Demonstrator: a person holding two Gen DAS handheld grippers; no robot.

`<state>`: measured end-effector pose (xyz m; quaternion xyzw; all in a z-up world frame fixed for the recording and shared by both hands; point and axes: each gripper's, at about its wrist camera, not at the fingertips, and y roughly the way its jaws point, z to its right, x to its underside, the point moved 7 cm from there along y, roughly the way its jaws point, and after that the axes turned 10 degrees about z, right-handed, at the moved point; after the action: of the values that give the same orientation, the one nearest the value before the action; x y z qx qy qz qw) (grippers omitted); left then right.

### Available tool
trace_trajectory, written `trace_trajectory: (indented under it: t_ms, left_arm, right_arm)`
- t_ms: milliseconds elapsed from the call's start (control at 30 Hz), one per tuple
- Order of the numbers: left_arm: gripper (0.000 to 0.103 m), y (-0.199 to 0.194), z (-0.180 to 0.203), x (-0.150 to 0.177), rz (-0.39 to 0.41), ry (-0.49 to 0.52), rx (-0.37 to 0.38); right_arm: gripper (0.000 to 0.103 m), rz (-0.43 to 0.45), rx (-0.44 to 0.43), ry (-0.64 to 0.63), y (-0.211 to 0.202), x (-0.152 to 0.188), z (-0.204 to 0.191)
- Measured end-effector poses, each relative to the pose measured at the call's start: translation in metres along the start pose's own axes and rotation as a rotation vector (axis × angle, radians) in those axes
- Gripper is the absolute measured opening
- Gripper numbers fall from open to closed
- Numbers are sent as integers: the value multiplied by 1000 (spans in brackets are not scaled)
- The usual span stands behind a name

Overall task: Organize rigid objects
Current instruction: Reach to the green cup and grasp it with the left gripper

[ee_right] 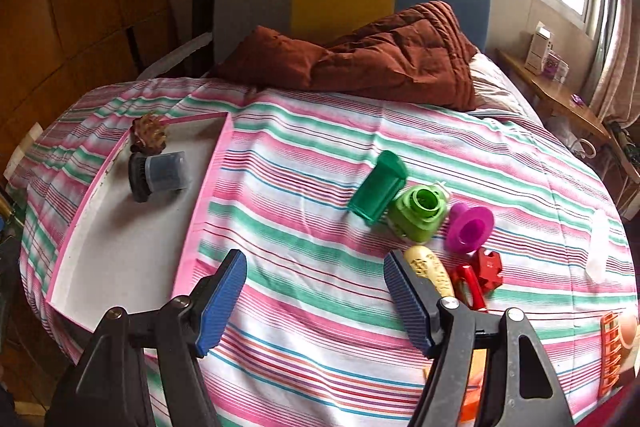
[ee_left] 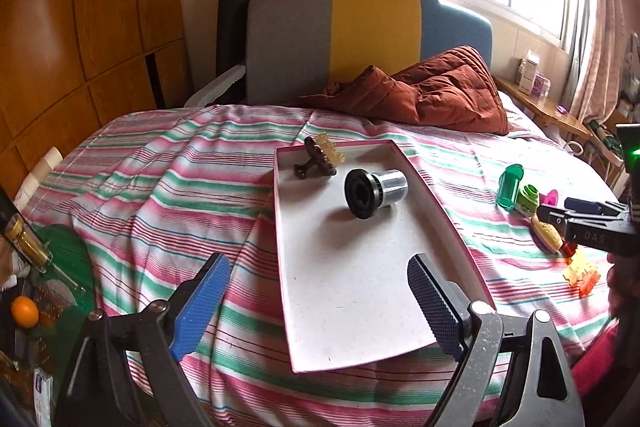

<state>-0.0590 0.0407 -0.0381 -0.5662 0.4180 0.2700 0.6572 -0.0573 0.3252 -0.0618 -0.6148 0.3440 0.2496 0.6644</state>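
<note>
Small hard plastic pieces — a green cap [ee_right: 378, 187], a lime fitting [ee_right: 419, 213], a magenta funnel [ee_right: 469, 227] — lie clustered on the striped bedspread [ee_right: 300, 187], well apart from the pink-rimmed tray [ee_left: 434, 195] already holding a black-and-silver cylinder [ee_left: 374, 189] and two hair claws [ee_left: 316, 163]. They look light, stiff and smooth, best pinched across flat sides. The right gripper [ee_right: 314, 301] hovers empty with jaws apart; the left gripper [ee_left: 318, 307] stands wide over the tray's near end. Only the right wrist view shows the red pieces [ee_right: 478, 277] clearly.
</note>
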Motion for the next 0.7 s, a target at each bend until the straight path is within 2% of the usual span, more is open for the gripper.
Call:
trace_trajectory:
  t_ms: [267, 367, 467, 700]
  left_arm:
    - [95, 3, 22, -4, -6, 43, 21]
    - [95, 6, 32, -6, -8, 65, 27]
    - [95, 11, 43, -8, -12, 84, 42]
    - [95, 20, 75, -8, -27, 142, 84]
  right_arm:
    - [72, 68, 140, 141, -9, -3, 90]
    - [72, 58, 193, 258, -6, 7, 124]
    - [72, 88, 179, 416, -10, 7, 148]
    - [72, 104, 180, 520, -16, 11, 166]
